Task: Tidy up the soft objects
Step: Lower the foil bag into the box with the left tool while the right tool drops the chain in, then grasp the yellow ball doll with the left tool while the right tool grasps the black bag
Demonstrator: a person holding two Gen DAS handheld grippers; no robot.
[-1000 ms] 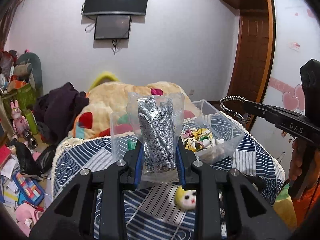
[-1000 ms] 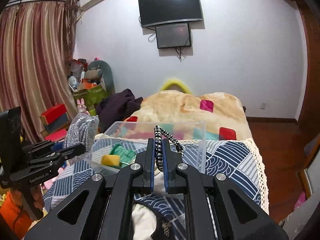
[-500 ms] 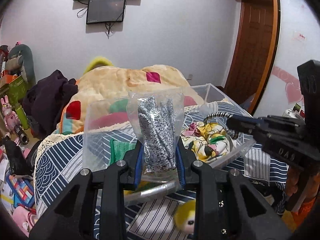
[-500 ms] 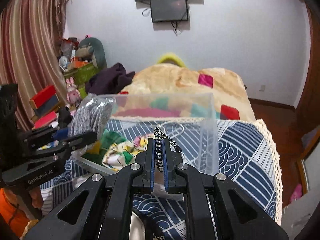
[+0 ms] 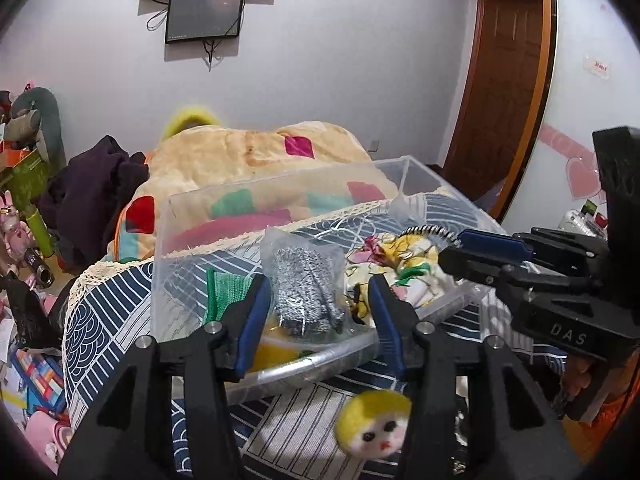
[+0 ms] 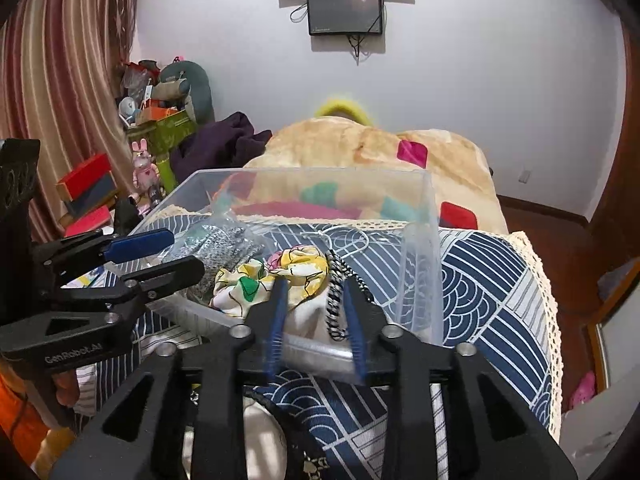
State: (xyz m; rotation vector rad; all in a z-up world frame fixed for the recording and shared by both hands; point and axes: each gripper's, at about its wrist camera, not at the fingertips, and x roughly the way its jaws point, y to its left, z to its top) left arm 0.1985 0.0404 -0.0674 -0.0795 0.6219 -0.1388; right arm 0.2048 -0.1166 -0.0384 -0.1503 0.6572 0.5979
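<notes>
A clear plastic bin (image 5: 176, 264) stands on the blue patterned bed cover; it also shows in the right wrist view (image 6: 420, 216). My left gripper (image 5: 318, 292) is open over the bin's near edge. A bag of grey knitted cloth (image 5: 304, 280) lies in the bin between its fingers, loose; it also shows in the right wrist view (image 6: 224, 240). My right gripper (image 6: 312, 292) is open. A black-and-white cord (image 6: 335, 300) hangs between its fingers over the bin, beside a yellow floral cloth (image 6: 276, 276). The right gripper also shows in the left wrist view (image 5: 472, 248).
A small yellow doll face (image 5: 374, 426) lies on the bed before the bin. A beige blanket with coloured squares (image 5: 256, 152) is heaped behind. Dark clothes (image 5: 92, 196), toys and boxes (image 6: 88, 188) crowd the floor at the left. A wooden door (image 5: 504, 80) is at the right.
Both grippers came down over the bin and opened. The bag of grey cloth dropped from the left gripper into the bin. The cord came loose from the right gripper's fingers.
</notes>
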